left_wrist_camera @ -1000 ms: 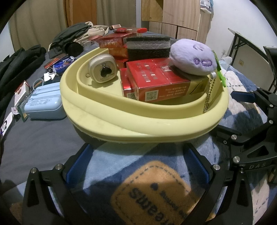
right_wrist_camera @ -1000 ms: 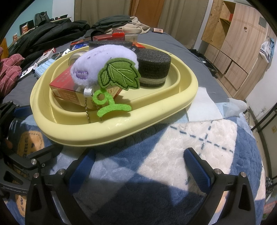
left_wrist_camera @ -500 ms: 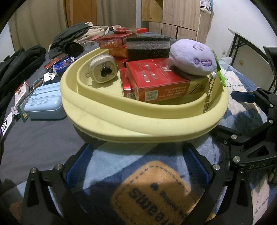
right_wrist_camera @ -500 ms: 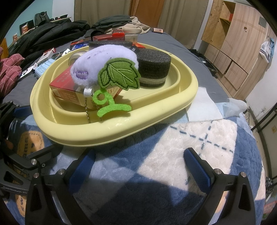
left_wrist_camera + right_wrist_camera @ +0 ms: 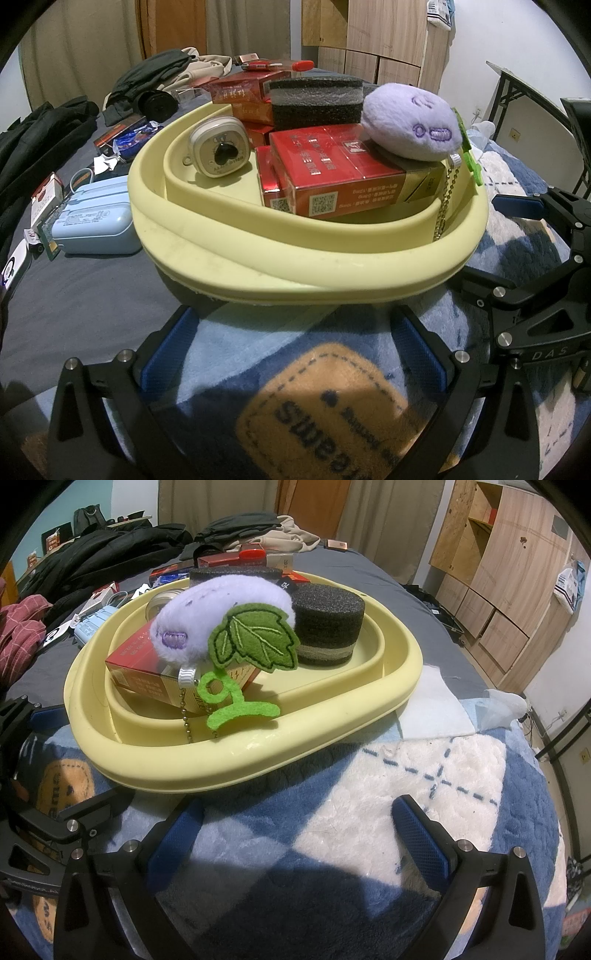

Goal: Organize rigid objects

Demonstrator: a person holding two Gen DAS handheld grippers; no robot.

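A pale yellow tray [image 5: 258, 254] [image 5: 332, 723] sits on a blue and white blanket. It holds red cartons [image 5: 343, 177] [image 5: 136, 661], a black foam block [image 5: 316, 99] [image 5: 328, 624], a small beige round device [image 5: 218, 151] and a purple plush keychain [image 5: 413, 125] [image 5: 221, 609] with a green felt leaf [image 5: 255, 638]. My left gripper [image 5: 291, 347] rests open just short of the tray's near rim. Open too, my right gripper [image 5: 295, 834] sits over the blanket beside the tray. Neither holds anything.
A light blue case [image 5: 92, 229] lies left of the tray on the grey sheet, with small packets and dark clothes [image 5: 37, 147] beyond. More red boxes [image 5: 240, 88] lie behind the tray. White cloth [image 5: 432, 709] lies at its right. Wooden cabinets [image 5: 498, 576] stand behind.
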